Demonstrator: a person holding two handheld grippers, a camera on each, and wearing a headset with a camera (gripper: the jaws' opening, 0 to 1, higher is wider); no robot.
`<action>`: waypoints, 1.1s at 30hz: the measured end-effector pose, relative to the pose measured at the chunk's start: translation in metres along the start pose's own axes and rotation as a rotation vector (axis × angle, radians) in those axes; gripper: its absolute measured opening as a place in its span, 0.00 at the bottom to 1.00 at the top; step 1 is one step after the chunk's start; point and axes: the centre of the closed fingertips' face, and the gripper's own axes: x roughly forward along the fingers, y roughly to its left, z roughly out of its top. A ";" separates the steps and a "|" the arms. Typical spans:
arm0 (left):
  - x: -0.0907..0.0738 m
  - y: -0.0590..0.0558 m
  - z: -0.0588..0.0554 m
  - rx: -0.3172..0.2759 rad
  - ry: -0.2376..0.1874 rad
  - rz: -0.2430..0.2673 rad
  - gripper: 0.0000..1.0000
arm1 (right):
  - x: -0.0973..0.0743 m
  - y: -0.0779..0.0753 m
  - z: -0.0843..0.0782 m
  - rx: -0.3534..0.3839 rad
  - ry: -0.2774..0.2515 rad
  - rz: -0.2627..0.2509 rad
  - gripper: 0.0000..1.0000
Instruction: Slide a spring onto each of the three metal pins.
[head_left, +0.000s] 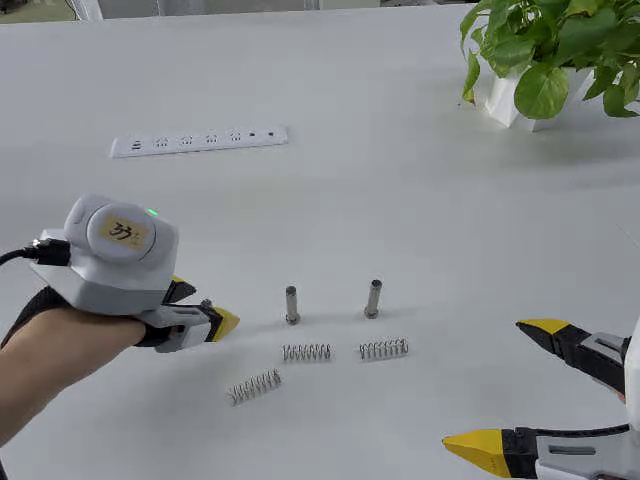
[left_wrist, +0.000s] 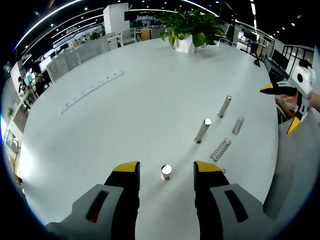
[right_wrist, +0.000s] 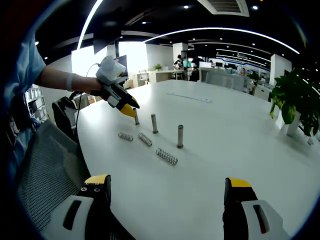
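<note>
White table (head_left: 400, 190), power strip (head_left: 198, 141), potted plant (head_left: 545, 50) beyond pins (head_left: 292, 305)

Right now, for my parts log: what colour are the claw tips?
Yellow fingertips; clearest in the left gripper view.

Left gripper (left_wrist: 166, 167) straddles first pin (left_wrist: 166, 172) | second pin (head_left: 291, 304), third pin (head_left: 373, 298) ahead, toward right gripper (head_left: 505, 383) | three springs (head_left: 306, 352) lie alongside pins on table (head_left: 400, 180), between both grippers
</note>
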 end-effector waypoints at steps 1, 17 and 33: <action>0.000 0.000 0.000 -0.002 -0.003 -0.002 0.45 | 0.000 0.000 0.000 0.000 0.000 0.000 0.93; -0.002 -0.009 0.005 -0.020 -0.090 -0.051 0.95 | 0.001 0.000 0.001 -0.012 0.003 0.003 0.95; -0.020 -0.004 0.001 -0.072 -0.151 -0.056 0.99 | 0.000 -0.002 0.003 -0.031 0.008 0.001 0.99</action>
